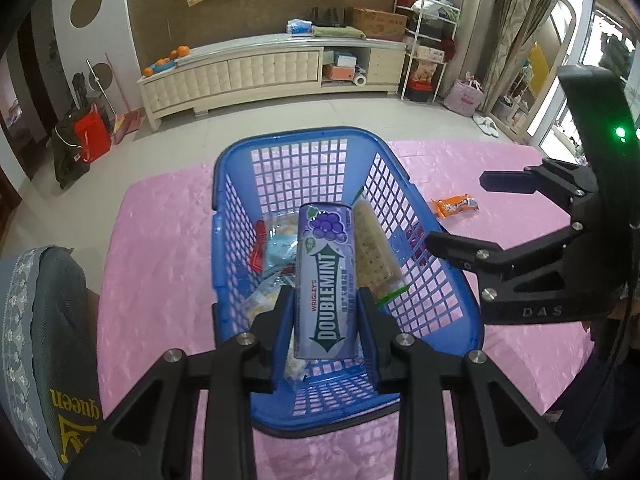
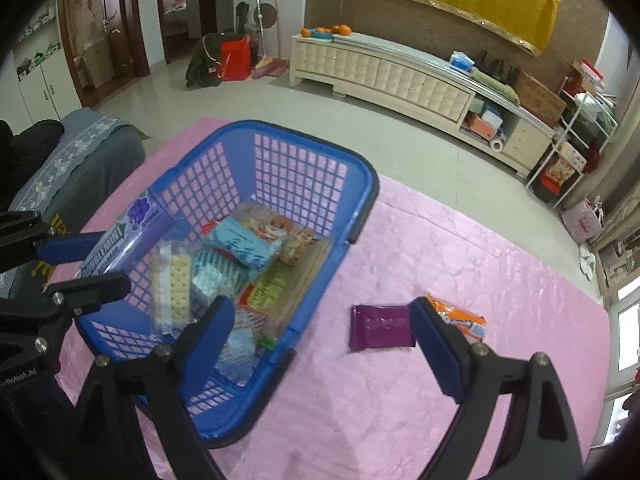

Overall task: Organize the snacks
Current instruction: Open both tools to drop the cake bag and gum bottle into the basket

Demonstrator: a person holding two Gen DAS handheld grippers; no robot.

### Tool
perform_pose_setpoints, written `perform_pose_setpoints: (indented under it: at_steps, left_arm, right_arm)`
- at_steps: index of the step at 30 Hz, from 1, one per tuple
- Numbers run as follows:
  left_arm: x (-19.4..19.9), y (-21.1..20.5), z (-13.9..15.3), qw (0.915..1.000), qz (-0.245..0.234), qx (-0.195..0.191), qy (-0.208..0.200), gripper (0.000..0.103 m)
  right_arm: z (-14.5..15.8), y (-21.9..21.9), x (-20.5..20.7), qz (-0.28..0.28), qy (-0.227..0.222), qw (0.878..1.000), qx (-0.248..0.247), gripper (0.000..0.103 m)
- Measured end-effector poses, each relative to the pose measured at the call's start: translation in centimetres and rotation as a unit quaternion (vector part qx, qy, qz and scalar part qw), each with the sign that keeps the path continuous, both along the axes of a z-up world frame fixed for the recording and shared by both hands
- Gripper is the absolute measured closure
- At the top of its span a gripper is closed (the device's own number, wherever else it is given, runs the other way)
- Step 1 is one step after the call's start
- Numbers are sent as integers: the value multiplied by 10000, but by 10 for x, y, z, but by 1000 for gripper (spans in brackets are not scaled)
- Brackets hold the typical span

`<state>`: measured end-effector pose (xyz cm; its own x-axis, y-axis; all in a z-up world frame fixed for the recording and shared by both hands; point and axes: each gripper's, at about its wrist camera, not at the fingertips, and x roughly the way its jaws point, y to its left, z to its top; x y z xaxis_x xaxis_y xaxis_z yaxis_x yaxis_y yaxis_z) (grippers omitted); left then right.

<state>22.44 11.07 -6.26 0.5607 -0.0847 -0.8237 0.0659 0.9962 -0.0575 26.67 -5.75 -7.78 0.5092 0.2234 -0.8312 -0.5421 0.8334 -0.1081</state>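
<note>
Gum: purple Doublemint gum box [image 1: 326,280] held above the blue plastic mesh basket [image 1: 432,216], pinched by the left gripper [image 1: 325,304].
Right gripper [image 2: 322,322]: spread wide, empty, beside the basket's right rim.
Room: bare pink tablecloth [image 2: 420,248] right of the basket.
Right view only: dark purple flat packet [image 2: 380,326] touching an orange wrapper [image 2: 466,320].

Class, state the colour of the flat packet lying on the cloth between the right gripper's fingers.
Dark purple. The flat packet shows best in the right wrist view.

Left tool [image 1: 325,300] grips Doublemint box [image 1: 325,280] above blue basket [image 1: 432,216].
</note>
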Motion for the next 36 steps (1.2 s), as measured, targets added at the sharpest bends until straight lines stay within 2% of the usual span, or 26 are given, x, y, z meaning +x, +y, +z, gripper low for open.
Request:
perform_pose_setpoints:
  at_steps: [14, 21, 25, 28, 29, 31, 34, 36]
  left_arm:
    - [41, -14, -23, 9994, -262, 67, 236, 75]
    - [56, -21, -33, 9988, -334, 42, 368, 75]
    - [60, -23, -34, 9989, -342, 70, 305, 73]
    - [62, -20, -33, 9992, -144, 147, 336, 44]
    - [61, -18, -31, 9992, -136, 125, 363, 40]
    - [55, -17, -29, 9989, -232, 49, 407, 38]
    - [44, -17, -22, 9988, -263, 239, 331, 37]
    - [36, -17, -15, 9989, -279, 233, 299, 37]
  right_arm:
    - [-21, -10, 20, 71, 246, 9997, -50, 12]
    - [-23, -16, 30, 13, 274, 9996, -4, 12]
    - [-22, -18, 30, 31, 292, 9996, 62, 12]
    - [-21, -21, 28, 17, 305, 9994, 141, 12]
    - [-21, -23, 28, 10, 330, 9993, 175, 12]
    - [-19, -25, 25, 4, 376, 9991, 214, 12]
    - [-13, -25, 17, -10, 248, 9997, 74, 12]
    - [-10, -28, 12, -11, 215, 9998, 48, 12]
